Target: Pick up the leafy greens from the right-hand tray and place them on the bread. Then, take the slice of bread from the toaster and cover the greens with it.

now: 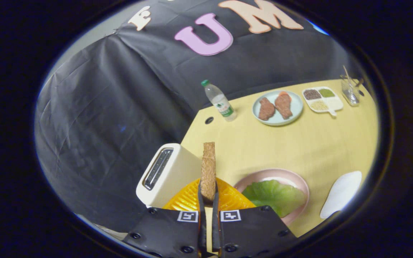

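Holding the bread slice [208, 168] upright, our gripper [208, 200] is clamped on its lower edge (clear of the toaster [167, 172]) so we can carry it toward the greens [274, 195] at four o'clock.

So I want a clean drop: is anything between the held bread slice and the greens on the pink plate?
Nothing visible. The tongs grip the bread slice above the orange tray; the greens lie uncovered alongside.
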Motion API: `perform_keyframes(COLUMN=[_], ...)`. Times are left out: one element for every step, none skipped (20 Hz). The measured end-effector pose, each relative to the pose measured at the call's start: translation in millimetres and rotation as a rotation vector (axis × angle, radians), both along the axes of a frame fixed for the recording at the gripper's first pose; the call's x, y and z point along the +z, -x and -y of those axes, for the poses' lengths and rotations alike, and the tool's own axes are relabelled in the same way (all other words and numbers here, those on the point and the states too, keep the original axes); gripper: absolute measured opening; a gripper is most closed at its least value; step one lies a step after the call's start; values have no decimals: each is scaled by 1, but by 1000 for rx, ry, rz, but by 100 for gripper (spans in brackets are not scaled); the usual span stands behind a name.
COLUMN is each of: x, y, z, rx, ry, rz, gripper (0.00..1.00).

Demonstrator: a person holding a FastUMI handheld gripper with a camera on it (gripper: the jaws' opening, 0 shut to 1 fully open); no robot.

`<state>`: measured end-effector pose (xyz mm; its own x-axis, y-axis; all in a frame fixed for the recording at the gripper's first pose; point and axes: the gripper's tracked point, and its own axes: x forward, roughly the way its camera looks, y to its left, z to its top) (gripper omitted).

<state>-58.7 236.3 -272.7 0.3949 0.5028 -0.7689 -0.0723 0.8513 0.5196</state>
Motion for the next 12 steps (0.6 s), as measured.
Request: perform_keyframes(x=[-7, -15, -21, -26, -31, -37, -43, -50, -57, -62, -65, -69], y=[5, 9, 13, 19, 21, 25, 30, 36, 42, 45, 48, 50], z=[8, 16, 21, 26, 30, 35, 39, 43, 47, 50, 54, 61], rx=[-10, -25, -35, -50, -62, -72, -80, -85, -88, -95, -103, -106], ry=[2, 6, 0, -4, -12, -12, -9, 1, 3, 3, 9, 20], rz=[-20, -37, -58, -74, -91, -110, -131, -154, -177, -192, -201, -208], gripper=[9, 9, 9, 8, 8, 8, 8, 8, 9, 9, 9, 9])
